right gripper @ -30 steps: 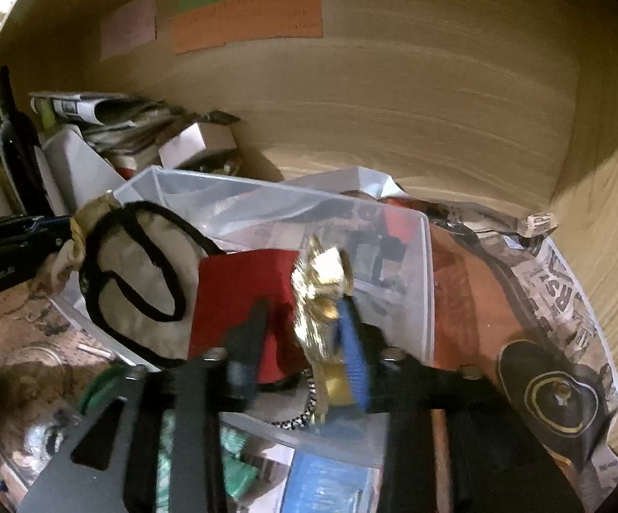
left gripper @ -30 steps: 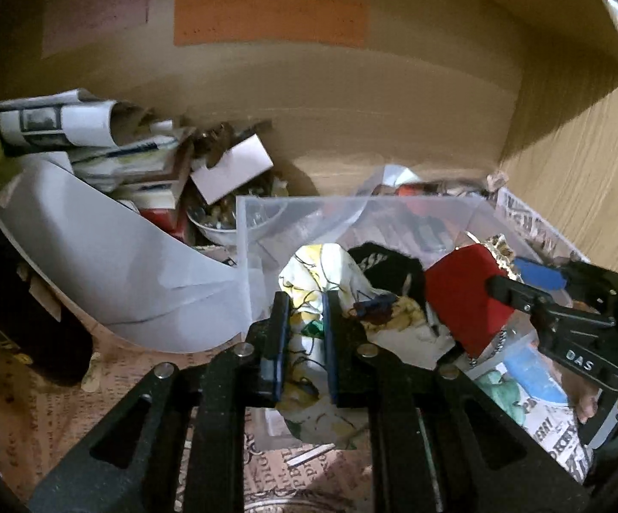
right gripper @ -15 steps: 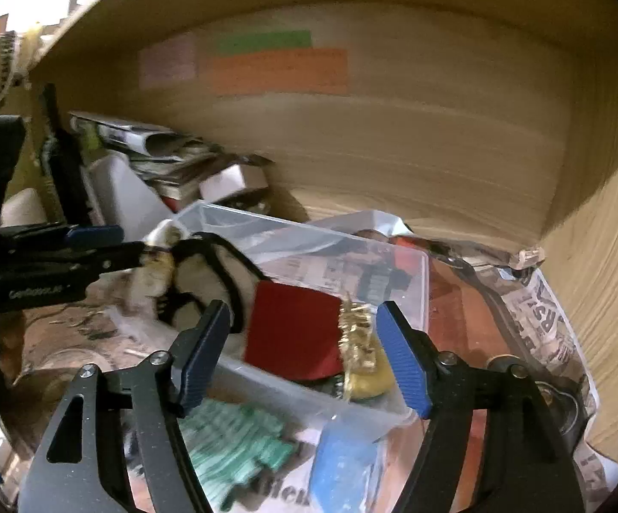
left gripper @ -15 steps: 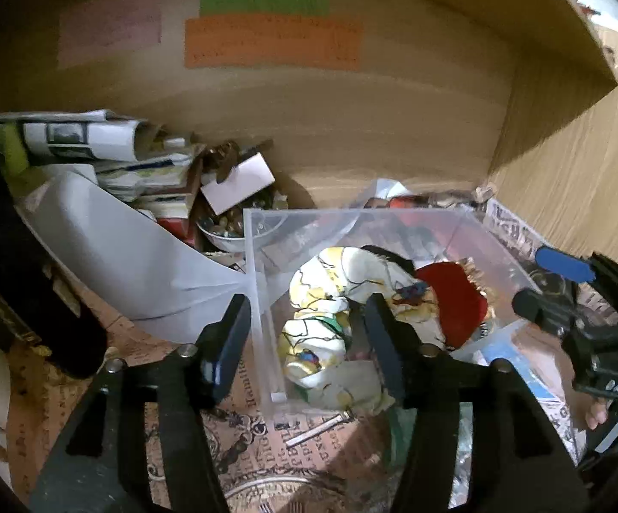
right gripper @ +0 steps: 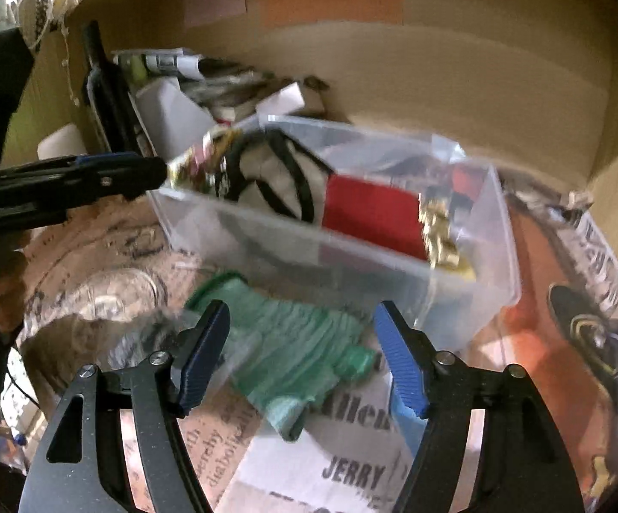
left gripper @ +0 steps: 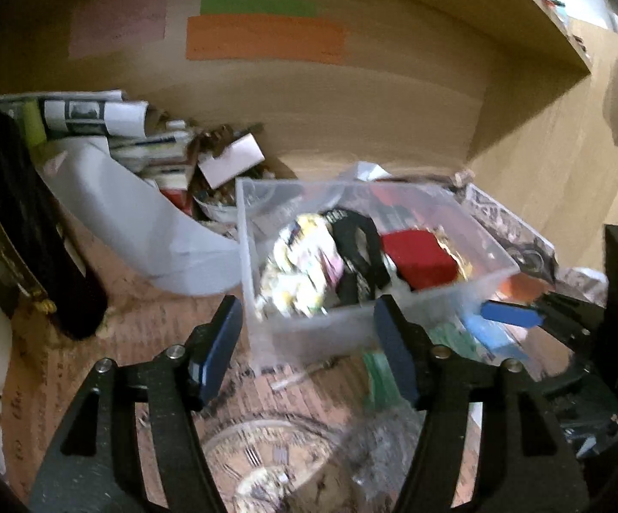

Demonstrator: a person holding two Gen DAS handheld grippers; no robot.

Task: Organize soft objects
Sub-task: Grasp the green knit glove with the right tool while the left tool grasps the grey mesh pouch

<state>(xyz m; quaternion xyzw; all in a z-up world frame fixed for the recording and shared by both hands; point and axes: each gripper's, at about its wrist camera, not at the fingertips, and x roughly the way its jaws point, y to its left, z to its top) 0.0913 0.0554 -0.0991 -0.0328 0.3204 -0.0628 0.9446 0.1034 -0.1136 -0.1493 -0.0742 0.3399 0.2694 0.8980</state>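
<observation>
Both tools are released with jaws spread and nothing between them: the left tool (left gripper: 304, 342) hangs just short of the clear plastic bin (left gripper: 351, 325) at its 12 o'clock, while the right tool (right gripper: 300, 350) hovers over a green knitted glove (right gripper: 283, 355) lying on the newspaper-covered desk (right gripper: 351, 470), the bin beyond at 1 o'clock. Inside the bin lie a yellow-patterned cloth (left gripper: 300, 269), a black band (left gripper: 360, 256), a red cloth (right gripper: 369, 213) and a gold trinket (right gripper: 441, 235). Readable print on the newspaper says "JERRY"; at the left tool's 10 o'clock a dark bottle (left gripper: 31, 222) and rolled papers (left gripper: 82, 115) crowd the desk.
</observation>
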